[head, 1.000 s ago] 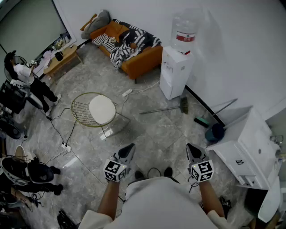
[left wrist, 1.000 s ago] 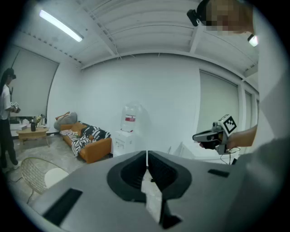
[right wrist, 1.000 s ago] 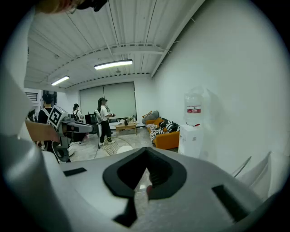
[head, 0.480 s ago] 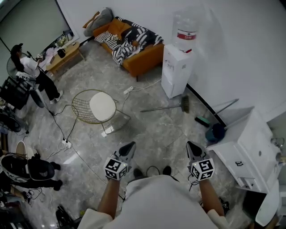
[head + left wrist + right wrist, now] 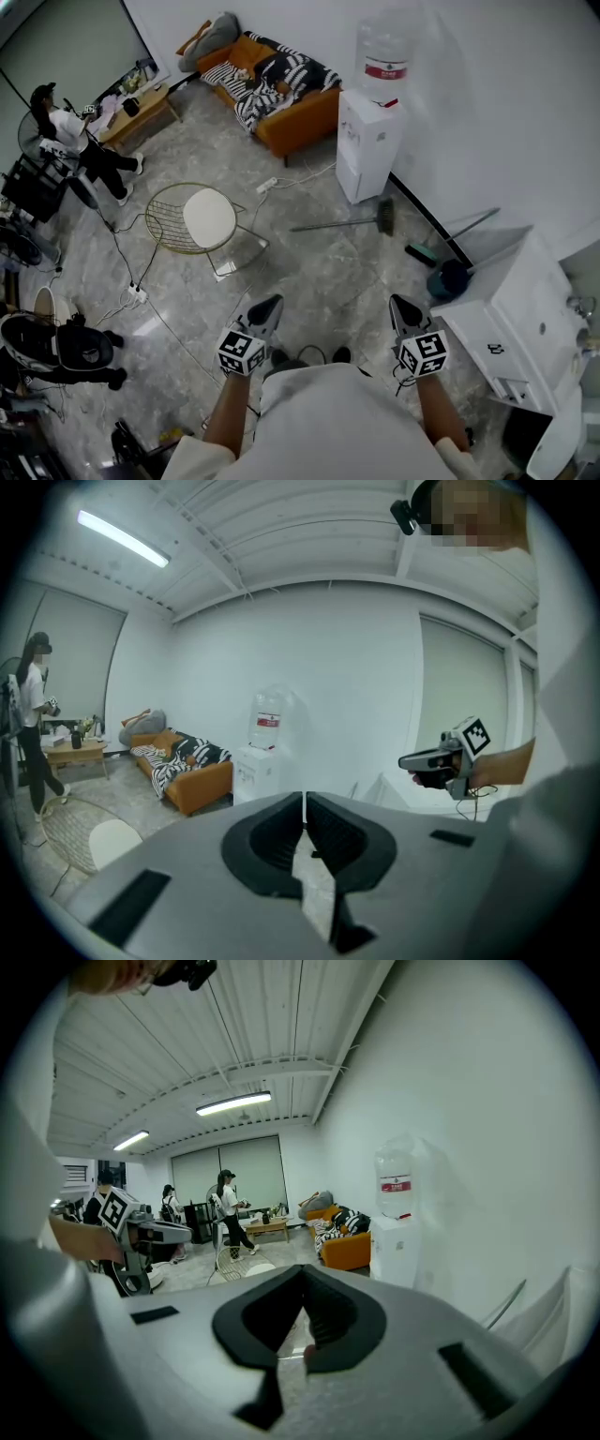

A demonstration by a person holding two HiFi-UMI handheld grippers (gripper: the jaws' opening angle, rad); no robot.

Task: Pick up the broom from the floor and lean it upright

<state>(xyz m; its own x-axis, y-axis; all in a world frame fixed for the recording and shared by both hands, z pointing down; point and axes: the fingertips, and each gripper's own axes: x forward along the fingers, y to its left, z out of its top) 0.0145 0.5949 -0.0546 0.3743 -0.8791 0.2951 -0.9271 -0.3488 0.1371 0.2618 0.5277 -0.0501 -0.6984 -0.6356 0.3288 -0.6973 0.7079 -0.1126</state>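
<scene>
Down on the grey floor point(image 5: 319, 272), the head view shows the broom point(image 5: 345, 224) lying flat. Its bristle head is just beside the foot of the white water dispenser point(image 5: 369, 150) at the wall-side edge of the floor, and its handle points out toward a wire chair point(image 5: 202, 220) with a white cushion. Only this view shows the broom plainly. It also shows the left gripper point(image 5: 267, 307) and the right gripper point(image 5: 403, 307) held low in front of the person, well apart from the broom, each narrowing to a single tip. An orange sofa point(image 5: 291, 117) stands along the far wall, and a white cabinet point(image 5: 525, 309) sits at the right edge with a leaning pole point(image 5: 472, 226) near it. The left gripper view shows that gripper's jaws pressed together with nothing between them. The dispenser and sofa stand beyond, and the right gripper is off to the side in a hand; the broom cannot be picked out there. The right gripper view shows its own jaws likewise closed and empty, with the left gripper off to the side. It also takes in the ceiling and a strip light point(image 5: 234, 1103), which the head view never shows.
</scene>
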